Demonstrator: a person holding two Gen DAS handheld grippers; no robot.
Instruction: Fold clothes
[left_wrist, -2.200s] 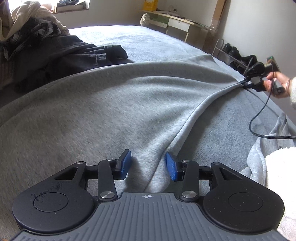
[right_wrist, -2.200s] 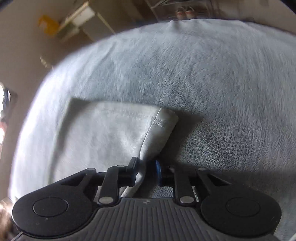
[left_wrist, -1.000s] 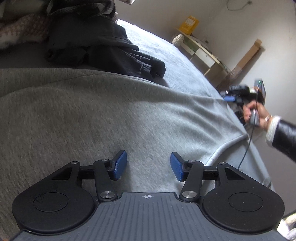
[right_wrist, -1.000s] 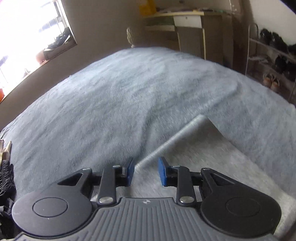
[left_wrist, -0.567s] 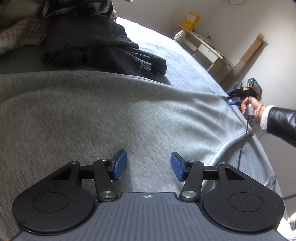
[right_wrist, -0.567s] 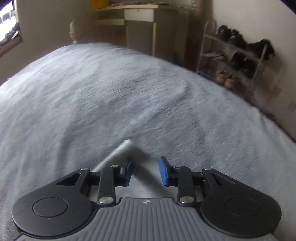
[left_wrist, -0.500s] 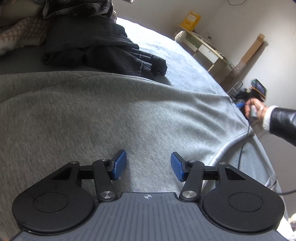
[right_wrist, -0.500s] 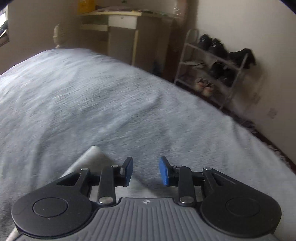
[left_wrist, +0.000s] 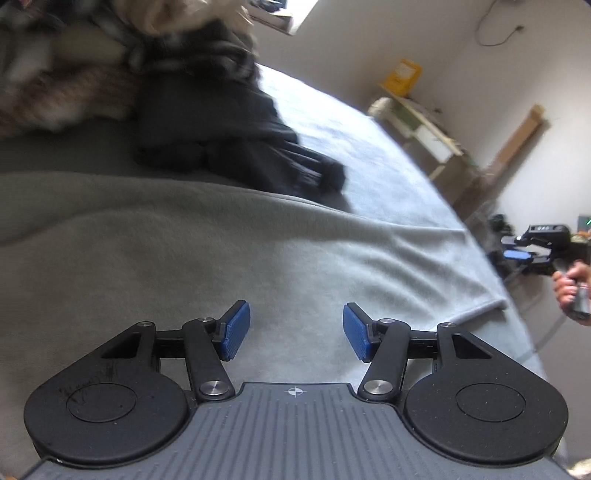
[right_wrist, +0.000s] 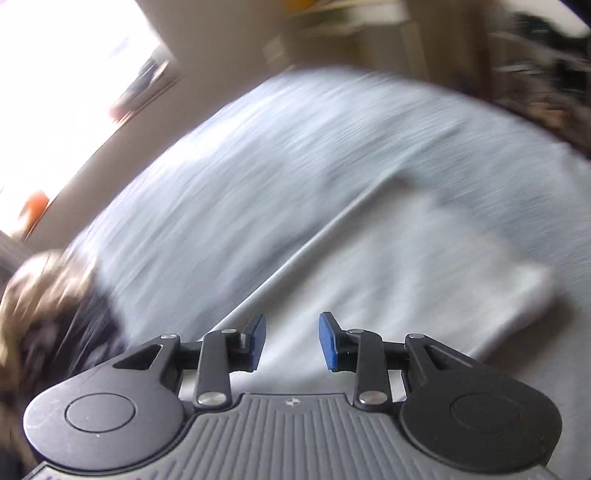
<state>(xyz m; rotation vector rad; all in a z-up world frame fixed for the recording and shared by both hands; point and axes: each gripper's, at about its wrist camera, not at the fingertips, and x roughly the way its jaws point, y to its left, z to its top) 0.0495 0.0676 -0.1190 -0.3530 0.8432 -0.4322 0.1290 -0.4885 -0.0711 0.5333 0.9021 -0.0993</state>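
Count: one grey garment (left_wrist: 192, 251), two grippers, one dark clothes heap (left_wrist: 221, 122).
Left gripper (left_wrist: 296, 330): blue pads spread, nothing between them, above the garment's flat middle.
Right gripper (right_wrist: 291, 341): pads apart, empty, over the garment's blurred near part.
Garment: lay spread flat on the pale bed cover (left_wrist: 369, 147), plain heathered grey, its hem corner at the right.

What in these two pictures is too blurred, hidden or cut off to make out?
- Right wrist view: motion blur smears everything; the brown and dark heap at left cannot be identified.
- Left wrist view: the pile of clothes at top left is blurred.
- Left wrist view: the grey garment runs under the left gripper, so its near edge is hidden.
- Left wrist view: the right gripper and hand are cut by the right edge.
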